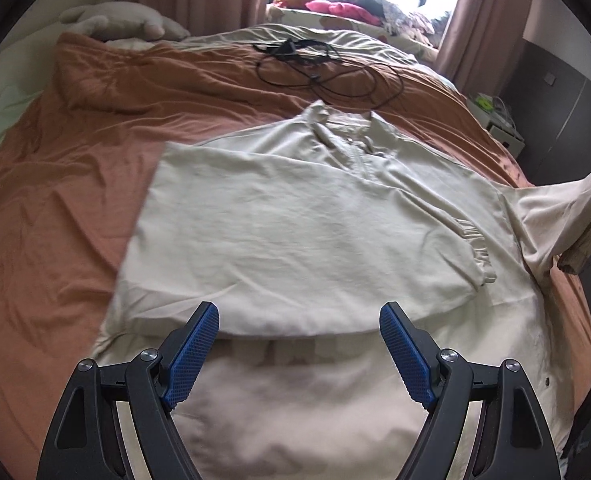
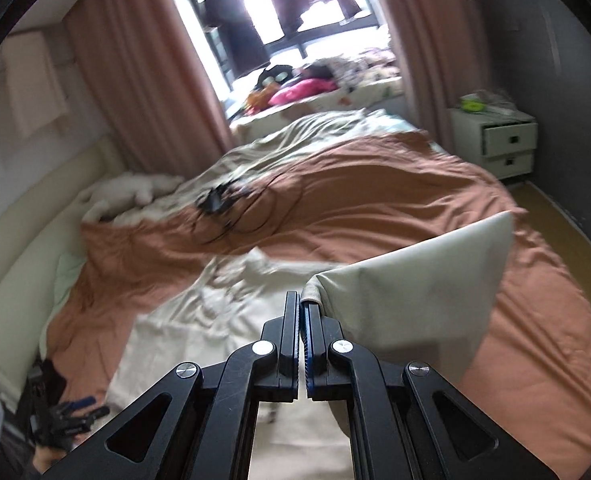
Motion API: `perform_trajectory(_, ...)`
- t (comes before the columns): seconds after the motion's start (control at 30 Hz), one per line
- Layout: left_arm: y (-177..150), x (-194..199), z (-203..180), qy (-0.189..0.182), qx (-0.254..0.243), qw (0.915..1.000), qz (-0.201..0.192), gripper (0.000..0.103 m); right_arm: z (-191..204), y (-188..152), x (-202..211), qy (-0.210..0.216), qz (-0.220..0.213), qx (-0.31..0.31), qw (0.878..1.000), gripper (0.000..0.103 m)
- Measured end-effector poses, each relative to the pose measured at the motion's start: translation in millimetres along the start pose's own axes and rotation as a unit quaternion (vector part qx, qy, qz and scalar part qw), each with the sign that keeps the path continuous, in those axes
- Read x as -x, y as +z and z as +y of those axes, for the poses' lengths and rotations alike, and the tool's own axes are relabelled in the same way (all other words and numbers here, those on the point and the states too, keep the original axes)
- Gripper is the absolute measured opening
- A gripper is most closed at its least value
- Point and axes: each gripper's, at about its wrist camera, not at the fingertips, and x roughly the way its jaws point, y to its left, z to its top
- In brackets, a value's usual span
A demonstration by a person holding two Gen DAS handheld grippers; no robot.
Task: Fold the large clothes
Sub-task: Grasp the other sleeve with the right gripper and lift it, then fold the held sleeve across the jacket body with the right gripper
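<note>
A pale cream shirt point(image 1: 295, 232) lies spread on the rust-orange bedspread point(image 1: 55, 208) of the bed, collar at the far end and hem nearest the cameras, so its long axis runs near to far. The left side looks already folded in: a sleeve lies slantwise across the body with its gathered cuff point(image 1: 477, 248) toward the right. The step in hand appears to be the matching fold on the right. The right gripper point(image 2: 301, 304) is clamped together on the cuff of the right sleeve point(image 2: 423, 280), which is lifted clear of the bed (it shows raised at the right edge of the left wrist view too). The left gripper point(image 1: 299, 320) hovers above the near hem, fingers wide apart, holding nothing. Next, I judge, the lifted sleeve should be carried leftward over the body and laid flat, without dragging the folded layers askew.
</note>
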Motion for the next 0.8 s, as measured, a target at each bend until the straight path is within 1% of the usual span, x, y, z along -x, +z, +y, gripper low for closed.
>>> perform_trajectory(0.13, -6, 8, 24, 0.007, 0.010, 0.9999, -0.003, 0.084, 45, -20, -35, 0.017, 0.040, 0.036, 0.998, 0.003)
perform_trajectory(0.27, -12, 13, 47, 0.015, 0.022, 0.9996, -0.002, 0.084, 85, -51, -76, 0.040, 0.088, 0.061, 0.993, 0.003)
perform_trajectory(0.33, -16, 14, 58, 0.019, 0.028, 0.9994, 0.000, 0.084, 104, -71, -98, 0.043, 0.115, 0.071, 0.990, 0.003)
perform_trajectory(0.43, -21, 14, 71, 0.022, 0.036, 0.9991, 0.005, 0.084, 122, -105, -129, 0.041, 0.159, 0.083, 0.983, 0.003)
perform_trajectory(0.57, -26, 12, 80, 0.026, 0.040, 0.9988, 0.009, 0.084, 136, -148, -153, 0.038, 0.216, 0.106, 0.970, 0.007)
perform_trajectory(0.63, -27, 11, 82, 0.027, 0.040, 0.9988, 0.011, 0.084, 137, -161, -157, 0.050, 0.245, 0.103, 0.963, 0.025)
perform_trajectory(0.67, -28, 10, 82, 0.026, 0.041, 0.9987, 0.012, 0.084, 137, -166, -155, 0.058, 0.251, 0.102, 0.961, 0.029)
perform_trajectory(0.7, -28, 10, 83, 0.025, 0.041, 0.9988, 0.013, 0.084, 139, -168, -153, 0.058, 0.253, 0.104, 0.960, 0.038)
perform_trajectory(0.73, -28, 9, 82, 0.023, 0.041, 0.9988, 0.014, 0.084, 139, -170, -148, 0.056, 0.252, 0.108, 0.960, 0.045)
perform_trajectory(0.8, -29, 8, 79, 0.019, 0.041, 0.9989, 0.014, 0.084, 132, -169, -132, 0.051, 0.238, 0.114, 0.963, 0.047)
